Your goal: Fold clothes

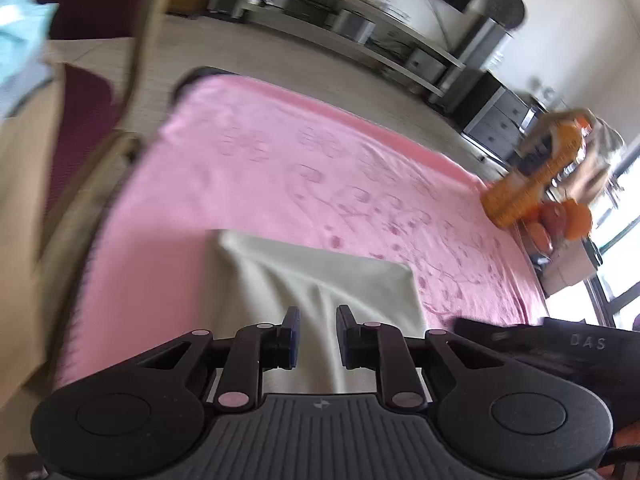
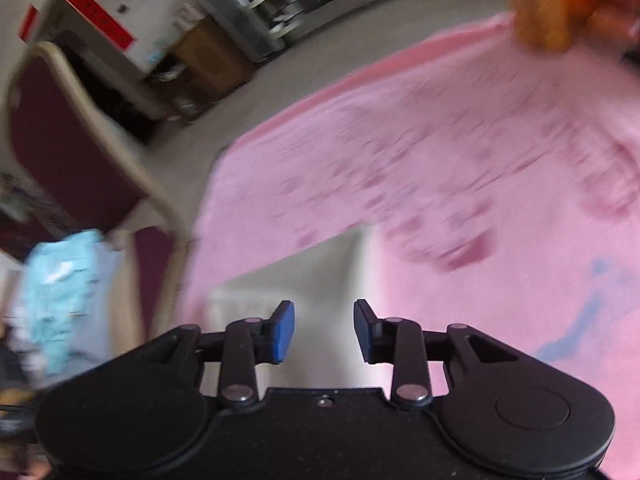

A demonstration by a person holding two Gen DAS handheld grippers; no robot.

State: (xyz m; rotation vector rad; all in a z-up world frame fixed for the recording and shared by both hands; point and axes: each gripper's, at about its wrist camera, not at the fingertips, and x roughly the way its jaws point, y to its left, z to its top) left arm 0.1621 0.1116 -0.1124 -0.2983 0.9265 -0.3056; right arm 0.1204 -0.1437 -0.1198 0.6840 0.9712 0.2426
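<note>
Both hand-held grippers over white cloth (image 1: 320,276), blue streak (image 2: 580,320) only right view

pink floral blanket (image 1: 320,184), maroon chair (image 2: 60,140), orange bottle (image 1: 532,172)

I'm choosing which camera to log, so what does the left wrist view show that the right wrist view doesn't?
Left wrist only: the left gripper, open, and a black device marked DAS. Right wrist only: the right gripper, open, red signs and blue marks on the blanket. Both: white cloth, pink blanket, orange bottle, maroon chair.
</note>
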